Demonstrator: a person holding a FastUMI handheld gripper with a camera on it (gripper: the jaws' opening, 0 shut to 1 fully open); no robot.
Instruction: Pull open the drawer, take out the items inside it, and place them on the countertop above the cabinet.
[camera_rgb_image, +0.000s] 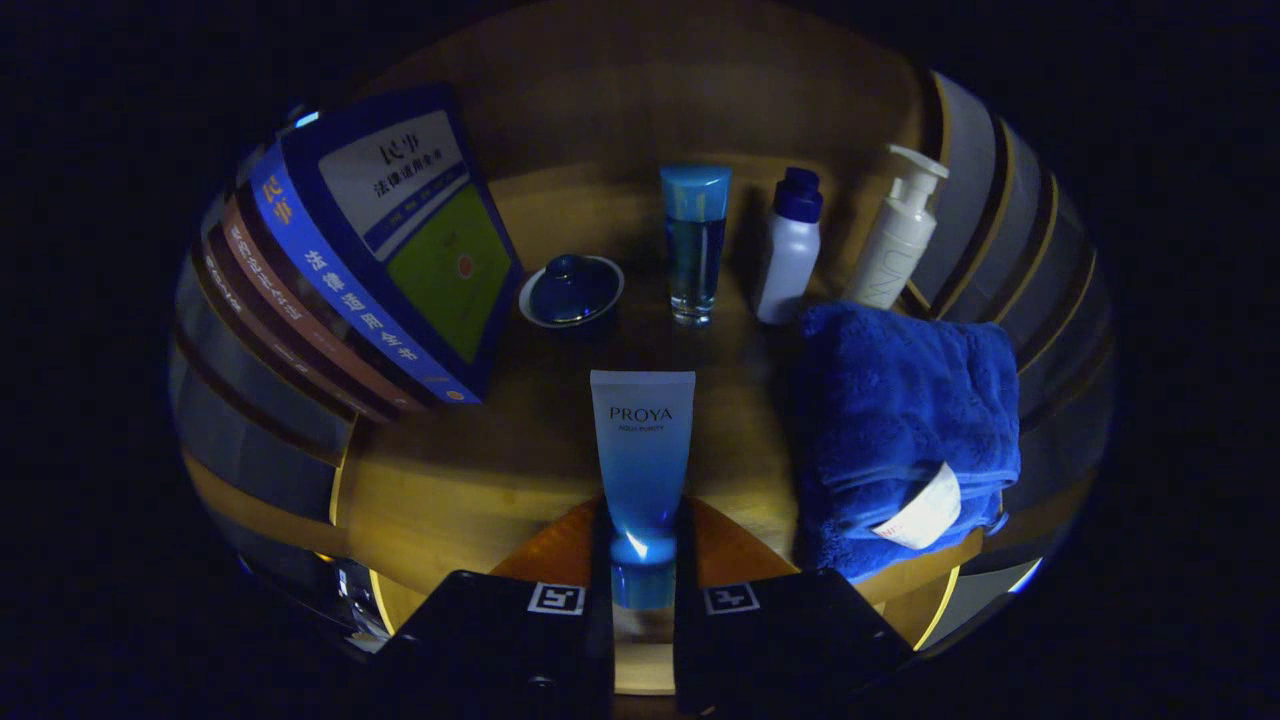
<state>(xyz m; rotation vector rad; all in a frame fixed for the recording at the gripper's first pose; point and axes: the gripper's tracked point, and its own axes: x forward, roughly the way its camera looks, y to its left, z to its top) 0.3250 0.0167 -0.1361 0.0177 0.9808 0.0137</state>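
Note:
My gripper (643, 560) is shut on a blue squeeze tube (642, 450), both fingers pressing near its cap end. The tube points forward over the wooden countertop (470, 480); whether it rests on the wood I cannot tell. A folded blue towel (905, 430) with a white tag lies just right of the tube. Beyond the fingers stand a blue-capped clear tube (695, 245), a white bottle with a dark blue cap (790, 250) and a white pump bottle (900, 235). A small blue lidded dish (572, 290) sits left of them.
Several books (370, 260) lean to the left of the tube, the front one blue and green. Curved wooden and grey panels (1010, 230) close in the right side. The scene is dim. Bare wood lies between the books and the tube.

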